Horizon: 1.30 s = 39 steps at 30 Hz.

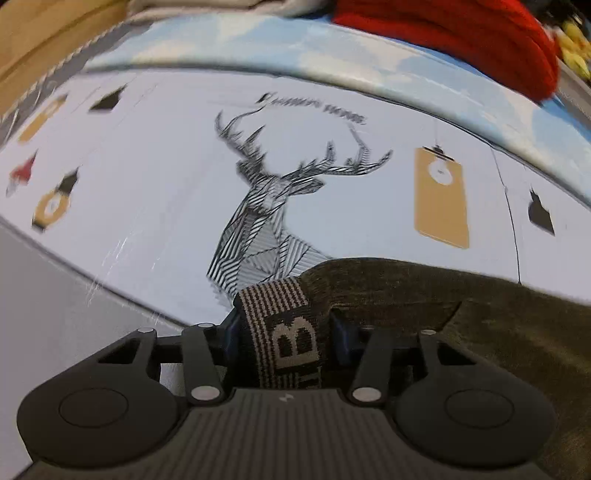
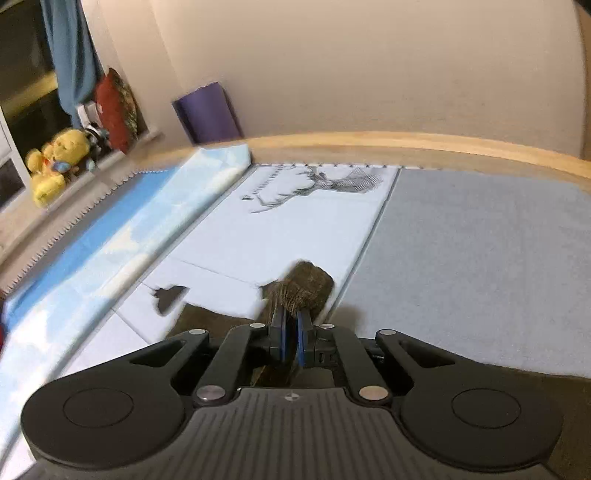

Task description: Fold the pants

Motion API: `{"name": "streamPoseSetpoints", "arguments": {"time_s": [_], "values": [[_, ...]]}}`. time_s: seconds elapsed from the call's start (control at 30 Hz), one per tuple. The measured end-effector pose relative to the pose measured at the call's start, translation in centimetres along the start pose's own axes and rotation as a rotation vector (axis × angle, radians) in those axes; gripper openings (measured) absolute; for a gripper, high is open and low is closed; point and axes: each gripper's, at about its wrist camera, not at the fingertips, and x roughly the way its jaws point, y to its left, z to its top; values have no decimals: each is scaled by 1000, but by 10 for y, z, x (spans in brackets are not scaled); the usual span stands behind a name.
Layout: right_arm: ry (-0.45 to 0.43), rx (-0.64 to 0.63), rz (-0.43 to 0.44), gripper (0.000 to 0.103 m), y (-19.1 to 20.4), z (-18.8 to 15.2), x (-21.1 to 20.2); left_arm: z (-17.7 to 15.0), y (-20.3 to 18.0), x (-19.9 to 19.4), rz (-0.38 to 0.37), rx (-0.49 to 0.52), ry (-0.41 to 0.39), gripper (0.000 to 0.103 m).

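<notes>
Pants (image 1: 498,314) of a dark olive-brown, heathered knit hang between the two grippers, above a pale foam mat (image 1: 155,192). In the left wrist view their striped elastic waistband (image 1: 284,328), ribbed in fine black and beige lines with a large woven letter B, runs straight between the fingers of the left gripper (image 1: 282,328); the blue-lined jaws are closed onto it from both sides. The soft cloth spreads away to the right in a broad, slack fold with a curved upper edge.

In the right wrist view the right gripper (image 2: 290,332) has its jaws drawn narrow, pinching a bunched, rounded wad of the same fuzzy fabric (image 2: 303,288) that bulges out past the fingertips. More of the garment lies low at the left of the fingers and under the tool.

The mat is smooth and glossy, printed with a geometric deer head (image 1: 273,199) built of hatched black triangles, with tan tag shapes (image 1: 441,195) and small black house-like shapes around it. Beside it lies a grey, finely textured mat (image 2: 480,251), and on the other side a sky-blue sheet with white cloud patches (image 2: 110,236). A rounded wooden rim (image 2: 406,142) borders the far end. A red knitted item (image 1: 461,33) is at the top of the left view; a yellow plush toy (image 2: 51,162) and a purple rolled mat (image 2: 207,114) sit by the wall
</notes>
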Motion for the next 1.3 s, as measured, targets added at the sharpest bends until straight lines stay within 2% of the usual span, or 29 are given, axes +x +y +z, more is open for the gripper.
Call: {"name": "streamPoseSetpoints", "arguments": {"time_s": [0.07,0.1,0.13,0.2,0.23,0.27,0.3,0.33,0.4,0.43,0.5,0.53,0.63,0.77,0.83,0.87,0.9,0.93,0.97,1.0,1.13,1.2,1.27,1.3], "values": [[179,-21,-113,7,-9,-11,27,0,0,3,-5,7,0,55],[226,-33,-193,7,-13,-18,34,1,3,5,-16,-6,8,57],[247,-15,-274,7,-19,-22,37,2,6,6,-26,-17,15,59],[223,44,-293,8,-21,-20,31,3,7,5,-36,-21,25,60],[186,17,-295,12,-13,-16,26,3,6,5,-33,-10,28,60],[134,-21,-280,15,-2,-16,18,2,4,5,-26,5,28,60],[74,-65,-229,25,13,-15,10,2,3,5,-21,14,26,61],[38,-104,-150,39,29,-16,4,2,2,6,-18,18,25,61],[49,-153,40,48,59,-21,2,1,1,6,-12,22,24,61],[74,-177,138,48,75,-26,3,1,1,6,-10,21,25,61],[119,-228,261,49,110,-40,8,2,1,6,-8,15,26,61],[137,-247,297,52,128,-48,11,1,0,6,-6,15,25,62],[207,-275,330,56,163,-66,29,0,-2,5,2,21,17,62],[281,-246,267,57,194,-94,55,-1,-2,6,1,24,13,62],[272,-255,223,59,200,-106,61,0,-2,6,-4,25,14,63],[242,-300,200,58,207,-111,60,0,-1,7,-6,26,14,64],[210,-369,164,47,216,-116,60,0,-1,8,-8,27,15,65],[174,-431,116,25,222,-122,61,0,0,8,-13,25,15,65],[133,-466,86,14,222,-127,62,0,1,9,-18,22,15,65],[101,-480,64,8,222,-129,64,0,2,9,-22,20,16,65],[39,-410,37,7,217,-120,79,0,-1,9,-49,38,3,64],[21,-381,65,8,210,-114,87,0,-4,9,-54,51,-4,65],[23,-403,89,12,208,-110,91,1,-4,9,-57,60,1,65],[42,-386,111,18,205,-107,88,2,-4,9,-61,60,8,68]]}}
